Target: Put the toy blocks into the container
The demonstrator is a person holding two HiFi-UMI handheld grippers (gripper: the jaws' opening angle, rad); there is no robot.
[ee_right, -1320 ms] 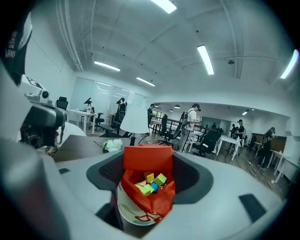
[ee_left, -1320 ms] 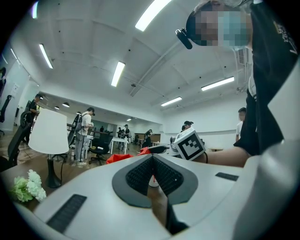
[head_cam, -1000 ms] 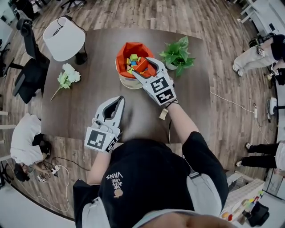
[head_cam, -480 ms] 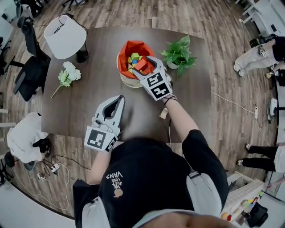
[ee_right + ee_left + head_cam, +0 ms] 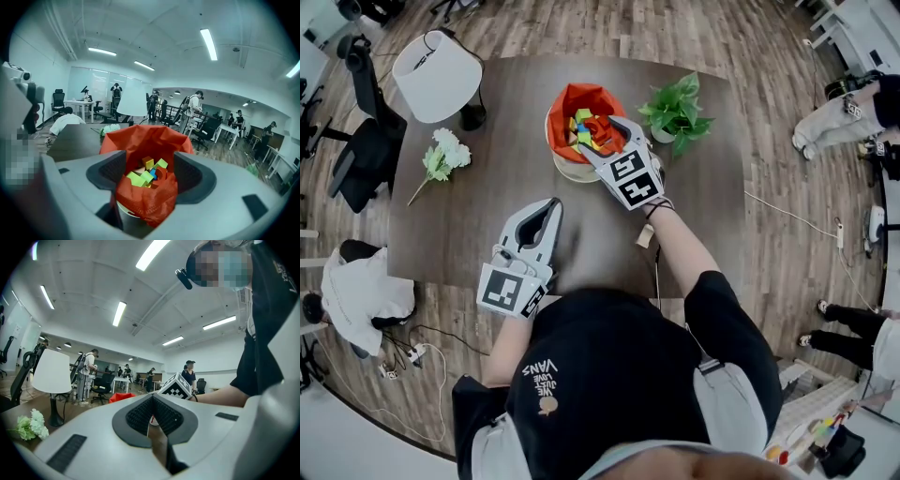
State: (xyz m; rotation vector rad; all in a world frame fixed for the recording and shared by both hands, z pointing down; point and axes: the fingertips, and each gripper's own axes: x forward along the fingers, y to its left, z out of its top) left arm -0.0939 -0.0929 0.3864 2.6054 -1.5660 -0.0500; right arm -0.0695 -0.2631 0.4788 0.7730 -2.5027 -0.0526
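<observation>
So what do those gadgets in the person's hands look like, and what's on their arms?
Both the left gripper and the right gripper are pale grey plastic shells narrowing into two tongs lined with dark ribbed pads. Each carries a cube printed with black-and-white square markers. The person wears a black short-sleeved T-shirt, with a dark band at the right wrist.

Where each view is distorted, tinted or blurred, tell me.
Head view: fisheye bows the table edges, otherwise sharp. Left gripper view: dark round vignette, ceiling lights glare. Right gripper view: bluish cast, blocks sharp, mosaic patch at the left edge.
</observation>
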